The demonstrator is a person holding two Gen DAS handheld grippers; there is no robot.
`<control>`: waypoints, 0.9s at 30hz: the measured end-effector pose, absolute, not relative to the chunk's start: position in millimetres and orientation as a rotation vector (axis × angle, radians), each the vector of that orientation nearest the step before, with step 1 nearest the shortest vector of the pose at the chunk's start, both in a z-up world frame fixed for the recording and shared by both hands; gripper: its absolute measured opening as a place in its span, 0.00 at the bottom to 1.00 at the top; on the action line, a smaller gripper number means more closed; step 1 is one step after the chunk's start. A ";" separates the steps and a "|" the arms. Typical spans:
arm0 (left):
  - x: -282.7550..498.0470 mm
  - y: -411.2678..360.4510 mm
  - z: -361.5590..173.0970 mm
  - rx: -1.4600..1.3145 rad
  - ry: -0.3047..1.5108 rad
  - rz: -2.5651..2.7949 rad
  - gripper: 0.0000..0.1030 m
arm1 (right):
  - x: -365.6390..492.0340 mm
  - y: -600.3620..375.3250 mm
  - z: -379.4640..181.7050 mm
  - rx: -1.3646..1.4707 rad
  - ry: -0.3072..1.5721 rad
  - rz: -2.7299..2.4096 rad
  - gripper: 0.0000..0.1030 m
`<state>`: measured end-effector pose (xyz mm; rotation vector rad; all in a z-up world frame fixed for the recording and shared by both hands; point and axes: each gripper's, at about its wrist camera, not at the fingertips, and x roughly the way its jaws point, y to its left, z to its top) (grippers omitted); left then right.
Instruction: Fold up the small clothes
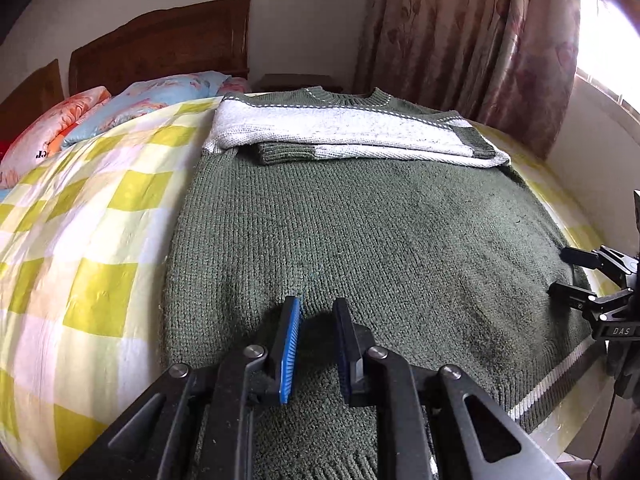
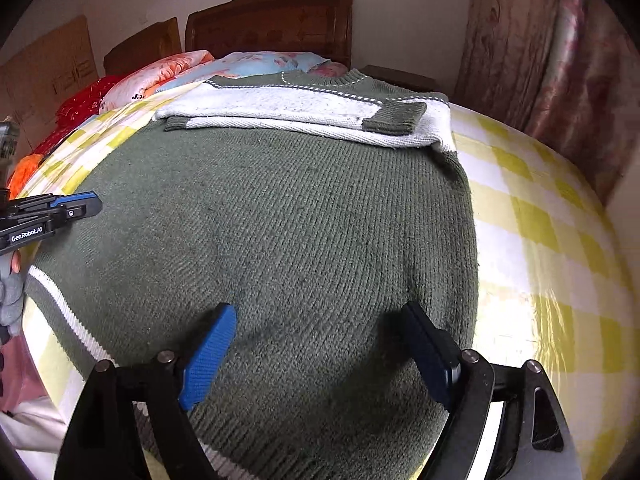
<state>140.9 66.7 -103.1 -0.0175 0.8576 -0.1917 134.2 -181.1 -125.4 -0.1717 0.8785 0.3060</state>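
A dark green knit sweater [image 1: 360, 220] [image 2: 280, 220] lies flat on the bed, its hem toward me. Its white sleeves [image 1: 340, 128] [image 2: 280, 108] are folded across the chest near the collar. My left gripper [image 1: 318, 316] hovers over the sweater's lower middle; its blue pads stand a narrow gap apart with nothing between them. It appears side-on at the sweater's left edge [image 2: 94, 202] in the right wrist view. My right gripper [image 2: 320, 320] is wide open above the sweater's lower right part and holds nothing. It also shows at the sweater's right edge [image 1: 559, 272] in the left wrist view.
The yellow-and-white checked quilt [image 1: 92, 240] [image 2: 540, 220] covers the bed. Flowered pillows [image 1: 132, 104] [image 2: 224, 66] lie against the wooden headboard [image 1: 160, 48]. A patterned curtain [image 1: 460, 40] and a bright window [image 1: 604, 40] stand beyond the bed's right side. A nightstand [image 1: 296, 80] sits behind.
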 end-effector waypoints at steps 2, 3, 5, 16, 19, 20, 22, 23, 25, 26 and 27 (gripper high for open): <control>141.8 67.7 -103.4 -0.022 0.857 -0.194 0.17 | 132.2 -182.5 -124.7 -0.172 0.877 0.300 1.00; 141.6 69.3 -103.5 -0.030 0.857 -0.198 0.17 | 133.8 -183.5 -124.7 -0.173 0.878 0.298 1.00; 142.7 69.9 -103.7 -0.039 0.858 -0.202 0.17 | 135.4 -184.7 -124.1 -0.173 0.877 0.300 1.00; 141.9 64.6 -101.8 -0.008 0.865 -0.171 0.17 | 136.3 -183.3 -124.3 -0.172 0.878 0.289 1.00; 133.8 54.8 -93.0 -0.041 0.902 -0.141 0.17 | 139.2 -177.4 -119.8 -0.164 0.932 0.230 1.00; 127.5 47.3 -88.8 -0.047 0.887 -0.177 0.17 | 138.1 -173.5 -116.8 -0.146 0.940 0.206 1.00; 115.5 24.5 -82.8 -0.010 0.860 -0.228 0.17 | 128.6 -157.0 -112.3 -0.121 0.918 0.266 1.00; 111.7 12.3 -83.4 0.021 0.861 -0.250 0.17 | 123.4 -144.2 -113.2 -0.139 0.915 0.307 1.00; 109.2 -7.7 -93.5 0.094 0.895 -0.274 0.17 | 114.9 -118.5 -121.4 -0.223 0.919 0.344 1.00; 108.1 -10.5 -98.9 0.112 0.899 -0.268 0.17 | 110.4 -110.4 -124.4 -0.270 0.894 0.342 1.00; 104.2 -8.9 -99.2 0.114 0.873 -0.269 0.17 | 108.1 -110.1 -125.2 -0.279 0.879 0.344 1.00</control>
